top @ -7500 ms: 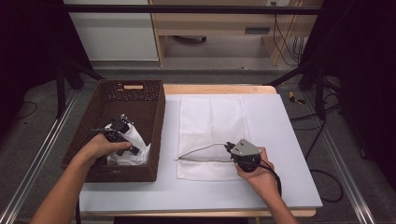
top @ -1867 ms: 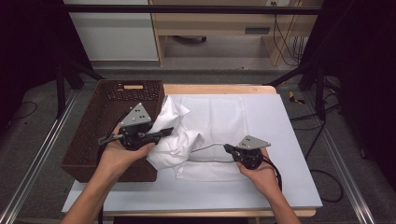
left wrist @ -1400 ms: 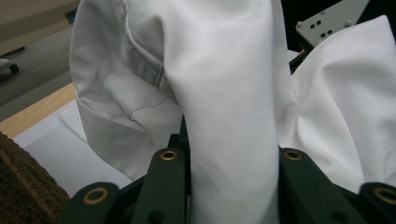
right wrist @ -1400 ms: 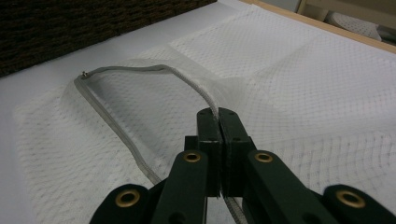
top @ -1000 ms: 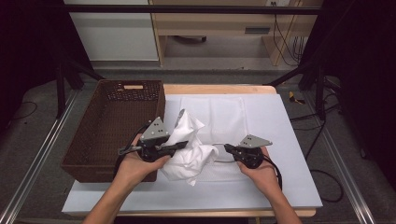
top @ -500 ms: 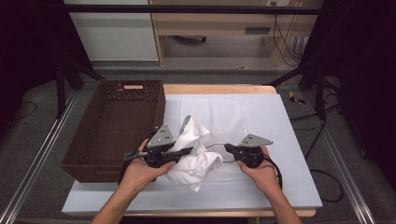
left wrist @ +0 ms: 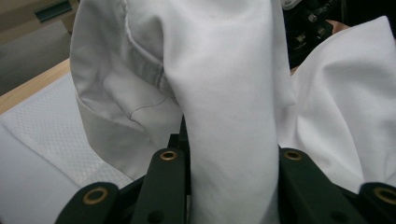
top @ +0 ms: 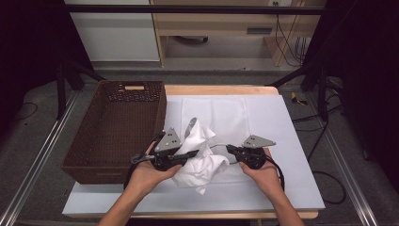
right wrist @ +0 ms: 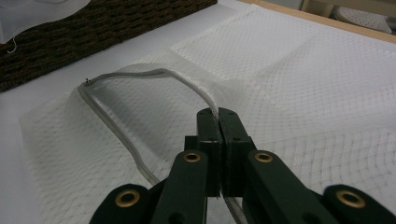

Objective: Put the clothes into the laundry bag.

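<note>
Two jaws pinch the white garment (left wrist: 224,93); right jaws clamp the mesh bag's rim (right wrist: 140,74)

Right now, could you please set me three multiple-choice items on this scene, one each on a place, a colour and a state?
1. Where is the basket?
A. left of the mesh bag
B. right of it
C. on top of it

2. What colour is the garment?
A. brown
B. white
C. blue

3. How is the bag's rim held?
A. lying free
B. draped over open jaws
C. pinched in the right gripper

Answers:
1 A: in the high view the basket sits at the table's left, beside the bag.
2 B: the cloth in the left gripper is white.
3 C: in the right gripper view the jaws are closed on the rim.
</note>
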### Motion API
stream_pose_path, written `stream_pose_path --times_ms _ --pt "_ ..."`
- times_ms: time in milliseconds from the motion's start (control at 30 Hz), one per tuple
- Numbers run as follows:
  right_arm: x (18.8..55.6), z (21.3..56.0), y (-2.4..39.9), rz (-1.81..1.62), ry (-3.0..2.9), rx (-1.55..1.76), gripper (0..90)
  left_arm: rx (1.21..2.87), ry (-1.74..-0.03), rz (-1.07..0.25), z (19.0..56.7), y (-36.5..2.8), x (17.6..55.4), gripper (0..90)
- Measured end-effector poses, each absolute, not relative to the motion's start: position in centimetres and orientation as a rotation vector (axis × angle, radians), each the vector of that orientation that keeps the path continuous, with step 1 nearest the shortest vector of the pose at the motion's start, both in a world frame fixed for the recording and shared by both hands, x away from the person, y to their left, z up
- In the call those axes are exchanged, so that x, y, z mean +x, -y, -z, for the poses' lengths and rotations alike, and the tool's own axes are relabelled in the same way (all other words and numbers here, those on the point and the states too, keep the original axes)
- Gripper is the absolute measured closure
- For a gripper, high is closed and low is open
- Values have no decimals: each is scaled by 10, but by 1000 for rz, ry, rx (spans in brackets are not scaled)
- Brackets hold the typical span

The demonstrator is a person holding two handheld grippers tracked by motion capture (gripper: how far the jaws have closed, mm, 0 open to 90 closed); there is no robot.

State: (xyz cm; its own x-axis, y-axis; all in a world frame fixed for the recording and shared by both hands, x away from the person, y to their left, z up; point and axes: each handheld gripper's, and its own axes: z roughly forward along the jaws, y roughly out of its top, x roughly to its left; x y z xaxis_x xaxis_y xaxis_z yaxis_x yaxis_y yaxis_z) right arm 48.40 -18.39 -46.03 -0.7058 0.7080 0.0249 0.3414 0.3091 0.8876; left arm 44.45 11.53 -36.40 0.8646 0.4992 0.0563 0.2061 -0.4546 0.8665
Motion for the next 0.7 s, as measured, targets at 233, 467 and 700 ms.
stream_pose_path --times_ms 233,467,700 --pt "485 460 184 -1367 -2211 944 890 2040 -497 -363 367 -114 441 729" --pt "486 460 185 -1380 -2201 962 890 2047 -468 -339 372 -109 437 729" --pt "487 460 185 -1399 -2198 980 889 2058 -445 -321 376 -103 435 727"
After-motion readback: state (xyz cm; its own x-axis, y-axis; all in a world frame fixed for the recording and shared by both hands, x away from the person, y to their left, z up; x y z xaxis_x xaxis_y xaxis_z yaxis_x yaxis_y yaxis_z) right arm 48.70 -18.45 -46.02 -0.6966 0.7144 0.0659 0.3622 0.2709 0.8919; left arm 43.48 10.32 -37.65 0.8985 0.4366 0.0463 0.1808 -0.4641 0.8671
